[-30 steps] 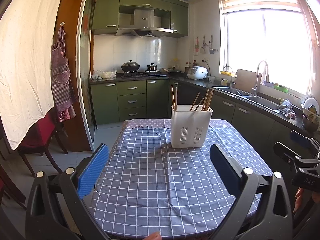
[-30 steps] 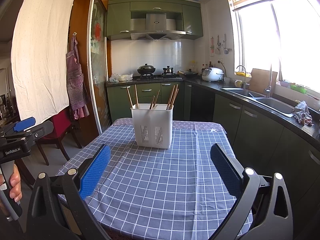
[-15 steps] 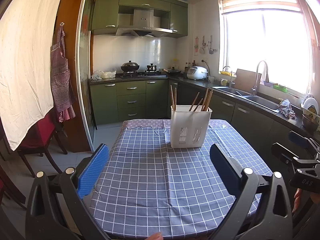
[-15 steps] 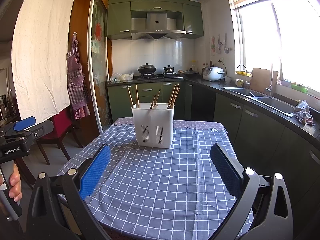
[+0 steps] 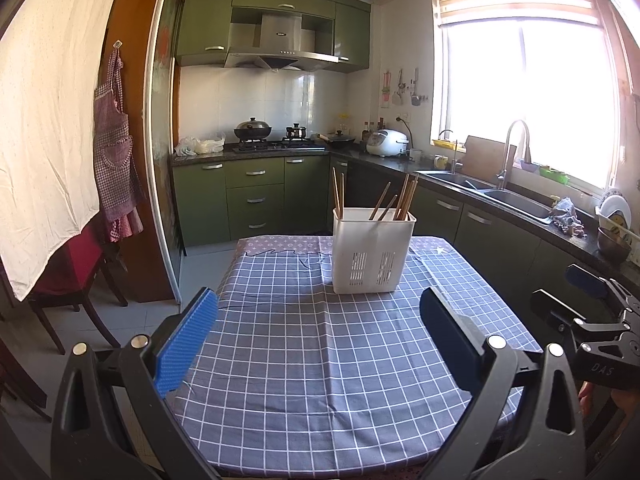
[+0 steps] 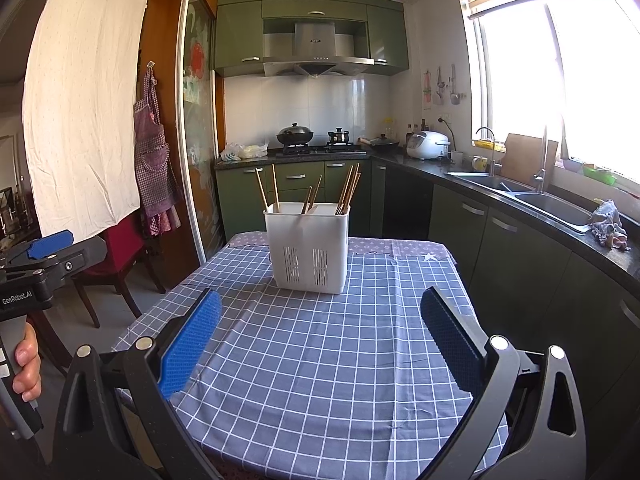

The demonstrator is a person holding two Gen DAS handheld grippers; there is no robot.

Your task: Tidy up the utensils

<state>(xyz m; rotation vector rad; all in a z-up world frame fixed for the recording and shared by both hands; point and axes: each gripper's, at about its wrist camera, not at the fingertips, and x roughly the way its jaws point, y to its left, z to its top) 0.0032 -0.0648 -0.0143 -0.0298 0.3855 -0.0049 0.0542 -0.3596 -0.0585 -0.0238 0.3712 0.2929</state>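
White utensil holder (image 5: 374, 250) upright on checked surface (image 5: 320, 360), wooden chopsticks (image 5: 404, 200) standing inside. Left gripper (image 5: 320, 344) and right gripper (image 6: 320, 340) released, empty, both short of holder.

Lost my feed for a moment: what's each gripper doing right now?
Left gripper: open, holding nothing.
Right gripper: open, holding nothing.

a utensil holder (image 5: 374, 250) stands on the tabletop (image 5: 320, 360) toward its far end, with chopsticks (image 5: 404, 200) upright in it. behind the tabletop is the stove (image 5: 276, 145); the sink (image 5: 516, 200) runs along the right, a chair (image 5: 76, 276) stands left.
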